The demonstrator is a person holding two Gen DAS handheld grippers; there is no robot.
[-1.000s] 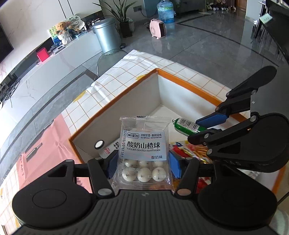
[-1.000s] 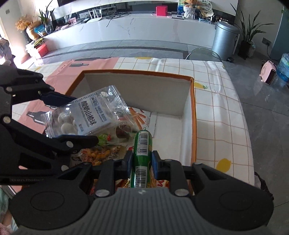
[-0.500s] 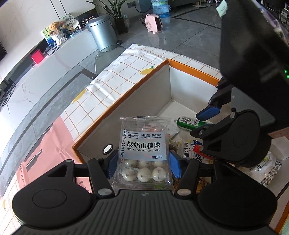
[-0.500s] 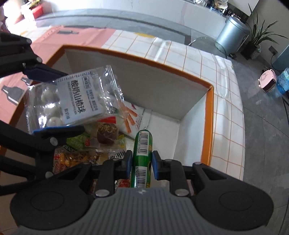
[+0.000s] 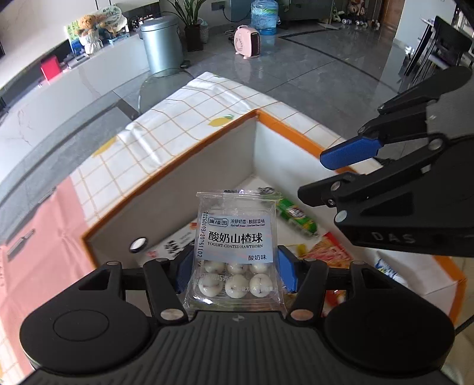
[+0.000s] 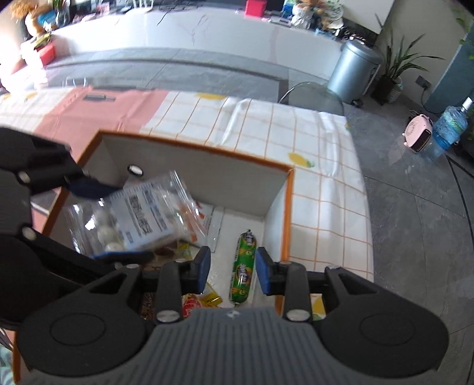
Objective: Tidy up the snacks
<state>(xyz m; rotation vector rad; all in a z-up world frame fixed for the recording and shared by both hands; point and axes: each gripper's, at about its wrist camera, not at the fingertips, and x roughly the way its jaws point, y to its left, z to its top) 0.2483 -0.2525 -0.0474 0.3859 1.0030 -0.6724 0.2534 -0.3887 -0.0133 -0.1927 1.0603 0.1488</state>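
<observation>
green sausage (image 6: 244, 264) released, "yogurt-coated hawthorn" packet (image 5: 235, 251)

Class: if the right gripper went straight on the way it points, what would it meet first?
Probably the green sausage lying in the box, right ahead between the open right gripper's fingers; depth is unclear.

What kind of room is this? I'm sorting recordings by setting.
Most likely a home living or dining area: a checked tablecloth with lemon prints covers the table, a steel pedal bin and potted plant stand on the tiled floor, and a pink fan heater sits by a water jug.
</observation>
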